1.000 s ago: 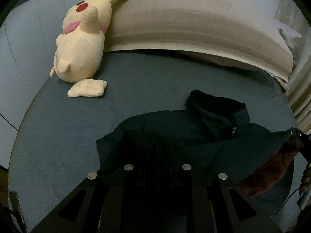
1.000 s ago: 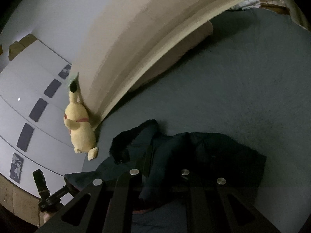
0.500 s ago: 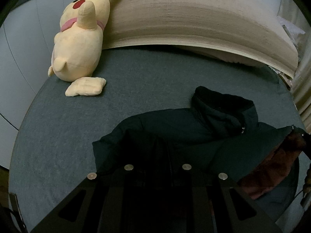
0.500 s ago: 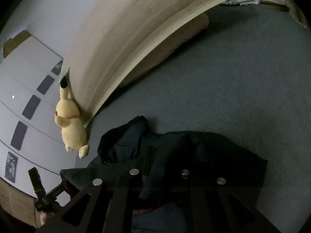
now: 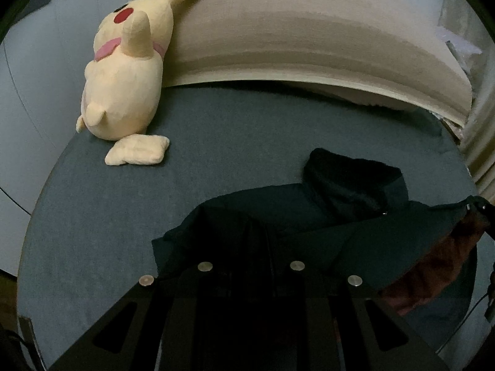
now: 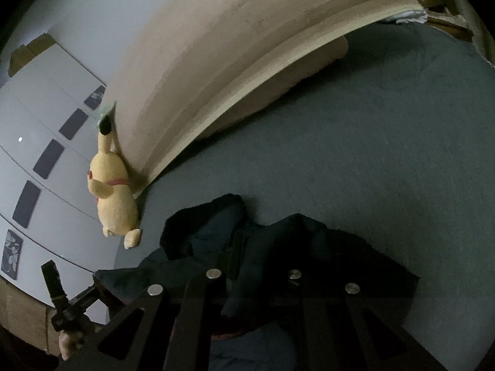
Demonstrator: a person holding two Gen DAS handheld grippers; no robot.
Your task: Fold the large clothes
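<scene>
A dark teal jacket [image 5: 309, 216] with a rust-brown lining [image 5: 439, 262] lies on the blue-grey bed [image 5: 216, 160], collar [image 5: 352, 173] toward the headboard. My left gripper [image 5: 252, 247] is shut on the jacket's left edge and holds it just above the bed. In the right wrist view my right gripper [image 6: 253, 266] is shut on the jacket [image 6: 309, 247] at its other edge. The left gripper also shows in the right wrist view at the lower left [image 6: 92, 290], at the jacket's corner. The fingertips are hard to make out against the dark cloth.
A yellow plush toy [image 5: 123, 77] leans on the beige headboard [image 5: 309, 31] at the bed's far left; it also shows in the right wrist view [image 6: 114, 191]. A pillow [image 6: 294, 71] lies under the headboard. White wardrobe doors [image 6: 46, 123] stand left of the bed.
Both grippers have shifted slightly with the jacket still held; the plush and headboard move in view. The jacket's shape on the bed is nearly the same.
</scene>
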